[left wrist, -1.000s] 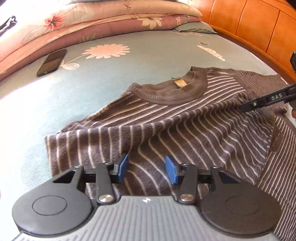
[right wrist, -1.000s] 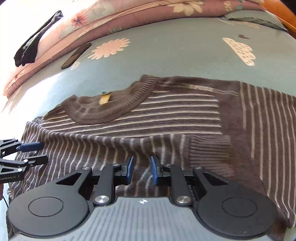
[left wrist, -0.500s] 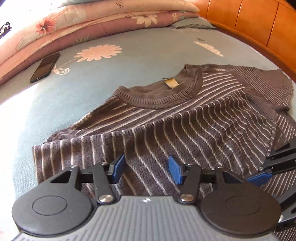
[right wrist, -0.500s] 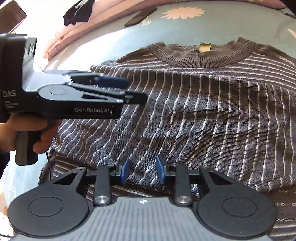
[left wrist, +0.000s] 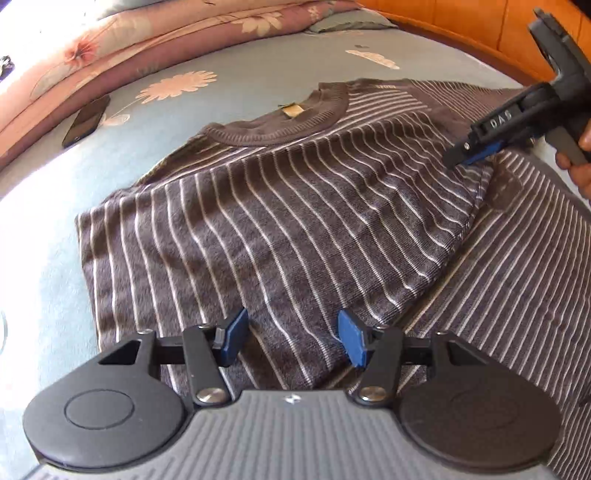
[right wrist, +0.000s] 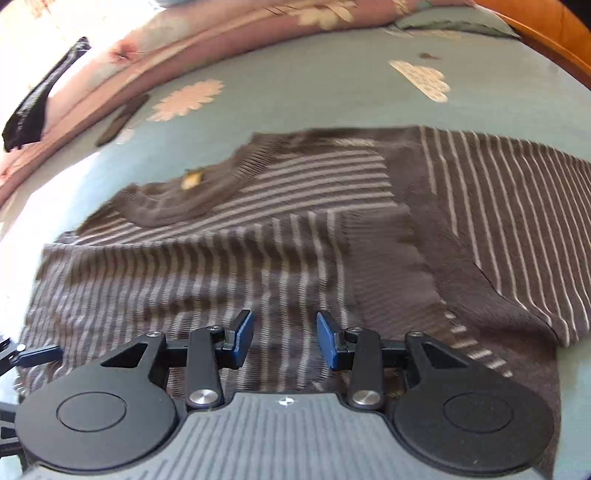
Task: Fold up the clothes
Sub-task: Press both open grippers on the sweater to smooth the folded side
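Note:
A brown sweater (left wrist: 295, 221) with thin pale stripes lies flat on the light blue bed sheet (left wrist: 258, 66), its ribbed collar (left wrist: 280, 129) pointing away. My left gripper (left wrist: 291, 339) hovers open over the sweater's near hem, with nothing between its blue pads. In the left wrist view my right gripper (left wrist: 458, 155) reaches in from the right, tip low over the sweater's right shoulder area. My right gripper (right wrist: 284, 339) is open above the striped body (right wrist: 221, 266), pads apart from the cloth. A sleeve with a ribbed cuff (right wrist: 388, 258) lies folded across the chest. A left fingertip (right wrist: 37, 356) shows at the left edge.
A dark phone (left wrist: 86, 120) lies on the sheet beyond the sweater. Folded floral quilts (left wrist: 147, 37) line the far side, with a black garment (right wrist: 33, 107) on them. A wooden headboard (left wrist: 480, 22) runs along the right. A person's hand (left wrist: 580, 170) holds the right gripper's handle.
The right gripper's jaws have widened. It swung in beside the left gripper half a second ago and is now back over the sweater's right side. The left gripper shifted sideways and opened slightly more.

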`<action>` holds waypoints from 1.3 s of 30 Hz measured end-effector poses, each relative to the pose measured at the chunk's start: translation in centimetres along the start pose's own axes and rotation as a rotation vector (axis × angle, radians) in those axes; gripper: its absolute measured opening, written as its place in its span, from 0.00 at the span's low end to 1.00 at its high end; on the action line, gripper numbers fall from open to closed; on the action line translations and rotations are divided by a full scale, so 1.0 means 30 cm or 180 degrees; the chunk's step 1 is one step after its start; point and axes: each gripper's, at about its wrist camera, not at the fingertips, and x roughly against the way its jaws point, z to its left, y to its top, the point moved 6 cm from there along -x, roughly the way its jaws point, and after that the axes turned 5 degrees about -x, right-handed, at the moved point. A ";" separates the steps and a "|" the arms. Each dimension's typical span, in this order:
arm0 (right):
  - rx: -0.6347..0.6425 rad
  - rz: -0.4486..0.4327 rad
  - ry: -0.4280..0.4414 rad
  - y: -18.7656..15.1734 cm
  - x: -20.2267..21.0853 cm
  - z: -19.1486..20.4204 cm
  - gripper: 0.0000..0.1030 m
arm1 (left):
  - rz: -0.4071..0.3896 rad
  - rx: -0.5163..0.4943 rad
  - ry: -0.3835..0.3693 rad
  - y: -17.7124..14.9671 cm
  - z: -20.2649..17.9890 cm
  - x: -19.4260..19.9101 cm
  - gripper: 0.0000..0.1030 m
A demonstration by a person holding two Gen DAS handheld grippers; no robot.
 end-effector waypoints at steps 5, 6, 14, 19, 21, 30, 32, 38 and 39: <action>0.0022 -0.0055 0.0040 -0.033 0.011 -0.030 0.49 | 0.0123 -0.0004 -0.0044 -0.069 -0.035 0.070 0.61; 0.0021 -0.0065 0.0048 -0.037 0.012 -0.028 0.57 | 0.0093 -0.0034 -0.0077 -0.064 -0.040 0.087 0.61; 0.0105 -0.0090 0.0067 -0.051 -0.010 0.045 0.89 | -0.0084 0.0304 0.0228 -0.028 0.057 0.108 0.61; 0.0310 -0.0044 -0.0036 -0.061 -0.034 0.087 1.00 | -0.0139 0.0482 0.0270 -0.065 0.089 0.146 0.61; 0.0379 -0.0054 -0.0099 -0.066 -0.040 0.099 1.00 | -0.0123 0.0475 0.0285 -0.073 0.099 0.136 0.61; 0.0559 -0.0045 -0.0247 -0.081 -0.047 0.116 1.00 | -0.0291 0.0762 0.0298 -0.044 0.183 0.124 0.65; 0.0563 -0.0045 -0.0247 -0.083 -0.046 0.116 1.00 | -0.0359 0.0709 0.0370 -0.049 0.170 0.170 0.65; 0.0570 -0.0075 -0.0314 -0.087 -0.051 0.124 1.00 | -0.0205 0.0551 0.0284 -0.099 0.136 0.181 0.62; 0.0581 -0.0080 -0.0329 -0.088 -0.052 0.125 1.00 | -0.0070 0.0602 0.0256 -0.117 0.139 0.155 0.63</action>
